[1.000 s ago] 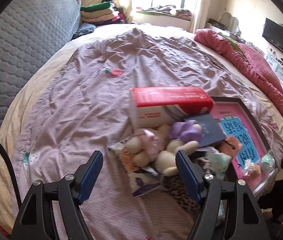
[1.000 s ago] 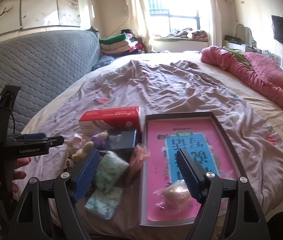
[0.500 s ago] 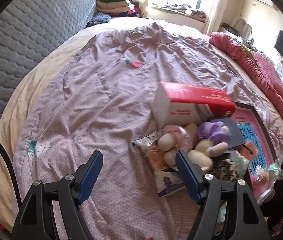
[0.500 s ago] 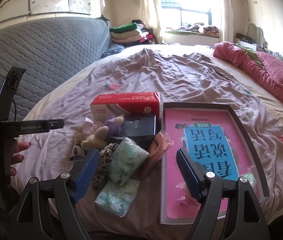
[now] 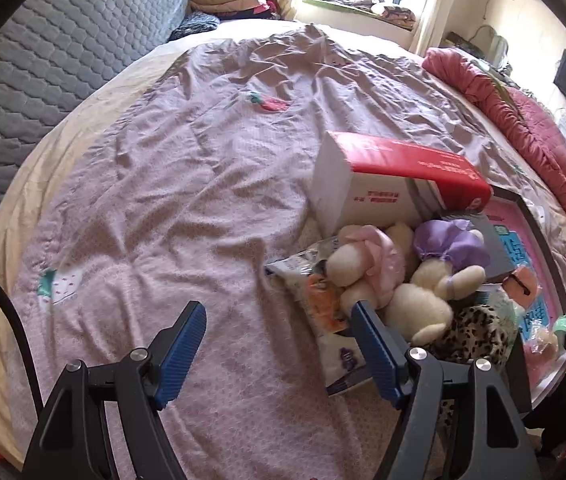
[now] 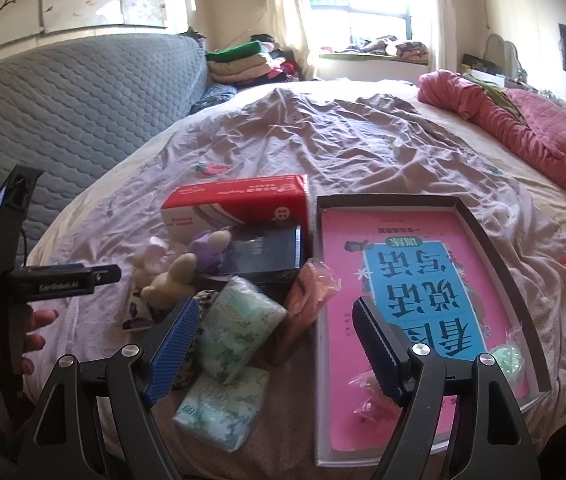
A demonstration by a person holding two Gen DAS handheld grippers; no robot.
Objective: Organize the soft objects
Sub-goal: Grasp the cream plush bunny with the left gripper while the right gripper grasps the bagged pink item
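Now both grippers hang over the near edge of the bed [image 5: 187, 168], each with its jaws apart and nothing between them. The left gripper [image 5: 279, 350] is above bare sheet, just left of a heap of soft things: two plush toys [image 5: 411, 276], a leopard-print piece [image 5: 475, 328] and flat packets [image 5: 339, 360]. Behind the heap stands a red box [image 5: 399, 184], with a dark box [image 6: 263, 252] beside it. The right gripper [image 6: 275, 346] points at two tissue packs [image 6: 235, 332] lying one before the other, next to an orange bag [image 6: 311, 292] and a tray [image 6: 523, 280] with a pink book. A person's hand [image 6: 23, 340] grips the left tool at the picture's left edge.
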